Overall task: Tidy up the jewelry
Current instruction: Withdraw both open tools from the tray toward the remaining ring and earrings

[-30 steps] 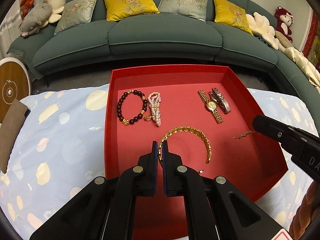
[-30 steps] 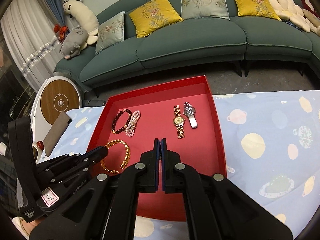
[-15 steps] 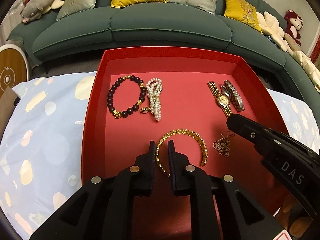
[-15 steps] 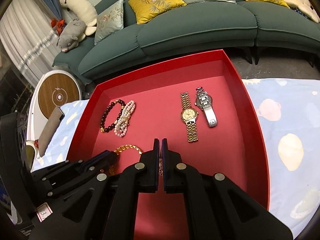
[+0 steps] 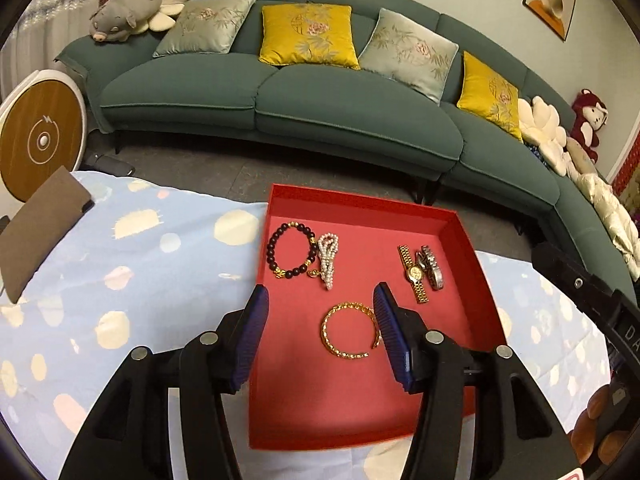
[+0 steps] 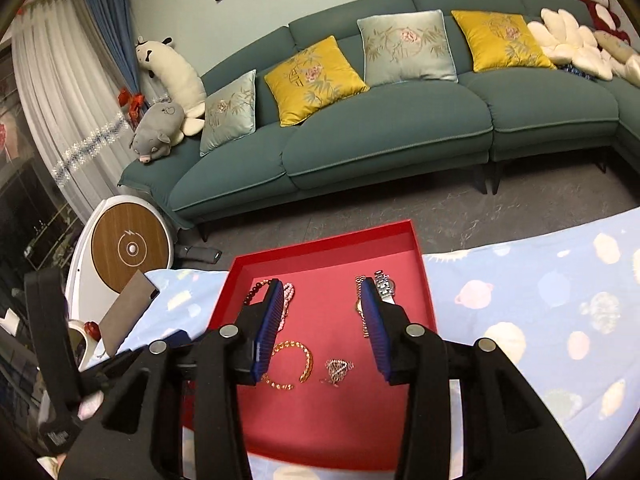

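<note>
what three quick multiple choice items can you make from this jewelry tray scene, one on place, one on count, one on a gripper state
1. Where does the gold bangle lie in the red tray?
A. beside the watches
B. nearer the camera than the bead bracelet
C. outside on the cloth

2. How many wristwatches are in the tray?
A. one
B. two
C. four

3. What is the left gripper doing?
A. clamped on the bangle
B. holding a watch
C. jaws opening, holding nothing

Answers:
1 B, the bangle sits in the tray's near half, below the beads.
2 B, a gold one and a silver one lie side by side.
3 C, both pads stand clear of the bangle.
</note>
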Tool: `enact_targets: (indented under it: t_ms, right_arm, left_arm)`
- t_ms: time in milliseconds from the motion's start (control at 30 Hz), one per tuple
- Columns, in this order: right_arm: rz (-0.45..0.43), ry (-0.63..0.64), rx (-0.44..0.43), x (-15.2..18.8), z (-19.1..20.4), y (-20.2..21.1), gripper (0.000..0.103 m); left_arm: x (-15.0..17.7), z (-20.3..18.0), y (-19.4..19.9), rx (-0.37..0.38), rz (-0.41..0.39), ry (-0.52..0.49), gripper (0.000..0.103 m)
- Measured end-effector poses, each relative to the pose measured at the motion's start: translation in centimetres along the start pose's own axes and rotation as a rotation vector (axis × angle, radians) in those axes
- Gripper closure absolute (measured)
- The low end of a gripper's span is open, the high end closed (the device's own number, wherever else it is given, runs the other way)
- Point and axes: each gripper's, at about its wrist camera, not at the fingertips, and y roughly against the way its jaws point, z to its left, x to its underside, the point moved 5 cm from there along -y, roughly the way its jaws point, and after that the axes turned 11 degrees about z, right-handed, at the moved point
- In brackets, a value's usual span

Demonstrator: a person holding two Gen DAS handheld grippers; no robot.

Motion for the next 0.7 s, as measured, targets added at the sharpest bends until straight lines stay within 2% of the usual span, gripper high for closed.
enact_targets:
  t_ms: [100,200,400,533,700]
  right_arm:
    - [-0.016,0.035,0.022,0.6,1.0,3.4,0.064]
    - [-0.015,0.068,0.051,2.4,1.7,6.4,0.064]
    - [0.002,0.136,0.137,9.1,1.6,11.2,0.064]
    - [0.06,0.082,0.118,14.0,0.4,12.3,0.064]
    - [0.15,0.098,0.124,19.6,0.4,10.6,0.064]
  left_arm:
    - [1.2,0.1,3.3,0.008,-0.026,-0.025,0.05]
    - [3.7,0.9,6.0,-0.004,-0.044,-0.051,0.05]
    - [9.5,1.8,8.2,-0.016,-0.018,-0.078,0.05]
    - [13.5,2.0,8.9,-0.044,-0.012,-0.107,0.05]
    - [18.2,2.1,8.5,-0.015,0.032,-0.084,0.05]
